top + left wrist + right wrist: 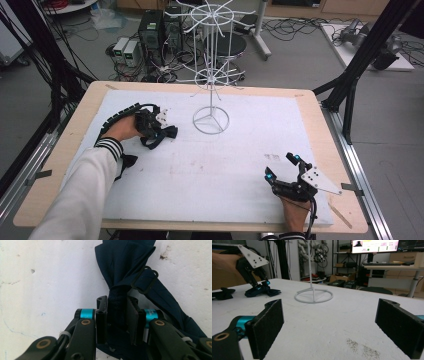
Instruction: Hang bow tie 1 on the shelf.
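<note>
I am at a wooden table (320, 107) whose top is almost wholly covered by a white foam sheet (250, 150), leaving a thin band of bare wood along every edge. The sheet is mostly bare, so the whole middle and the far right corner give open room for moving.

Next in size is a tall white wire rack (212, 65). It stands on a ring base near the middle of the far edge, and its thin arms spread out above the sheet.

In the left half of the sheet, well in from the left edge, lies a dark blue bow tie (165, 135) with a strap and a small metal slider. It rests flat on the foam just left of the rack's base, not touching it.

My left gripper (150, 126) is down on that bow tie. In the left gripper view its jaws stand narrow, pads pressed on the bunched knot (117, 307) at the bow tie's middle, with the cloth fanning out beyond the tips and the strap trailing off to one side.

My right gripper (282, 167) rests near the near right corner of the sheet, well apart from everything else. Its jaws stand wide apart with nothing but bare foam between them.
</note>
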